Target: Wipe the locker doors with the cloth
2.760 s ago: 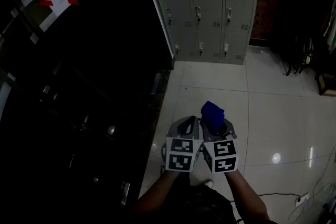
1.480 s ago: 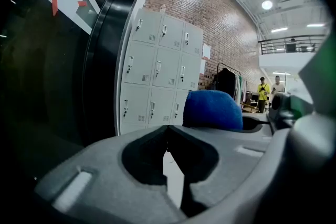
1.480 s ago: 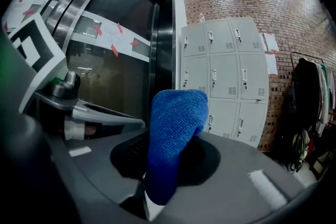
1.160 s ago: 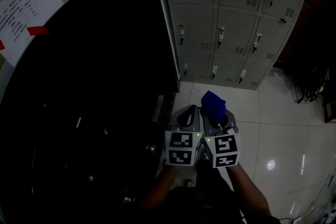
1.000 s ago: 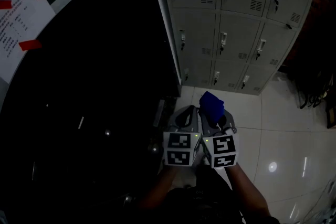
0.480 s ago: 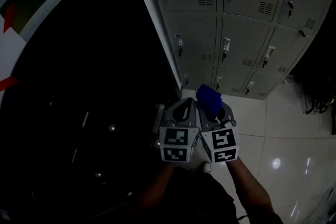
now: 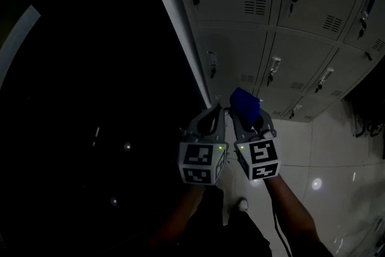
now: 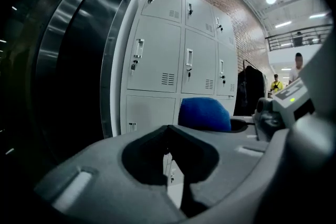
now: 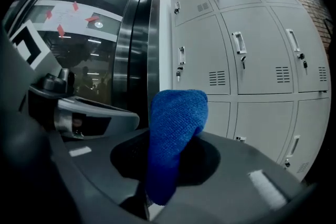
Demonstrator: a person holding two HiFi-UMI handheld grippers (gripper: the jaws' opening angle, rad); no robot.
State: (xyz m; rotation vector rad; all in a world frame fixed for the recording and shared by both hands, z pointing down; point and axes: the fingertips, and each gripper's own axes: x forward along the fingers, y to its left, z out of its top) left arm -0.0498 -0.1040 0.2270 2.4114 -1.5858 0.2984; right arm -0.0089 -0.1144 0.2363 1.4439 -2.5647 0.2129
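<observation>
The right gripper (image 7: 251,122) is clamping a blue cloth (image 9: 176,128) between its jaws, and the cloth is sticking up and forward past the jaw tips as a rounded, folded wad. The left gripper (image 7: 210,121) is being held just beside it, almost side by side, with its jaws pressed together and nothing between them. The two marker cubes are sitting close together at the near ends, the left cube (image 7: 202,164) and the right cube (image 7: 258,159), with the person's forearms (image 7: 289,213) reaching in from below.

Beyond the cloth, a bank of grey lockers (image 7: 289,39) is standing with every door shut, each one showing a handle and a small vent. The cloth is being held in front of the lower rows, apart from the doors. A dark glossy panel (image 7: 90,69) is filling the left side, and a pale tiled floor (image 7: 337,177) is catching light at the lower right.
</observation>
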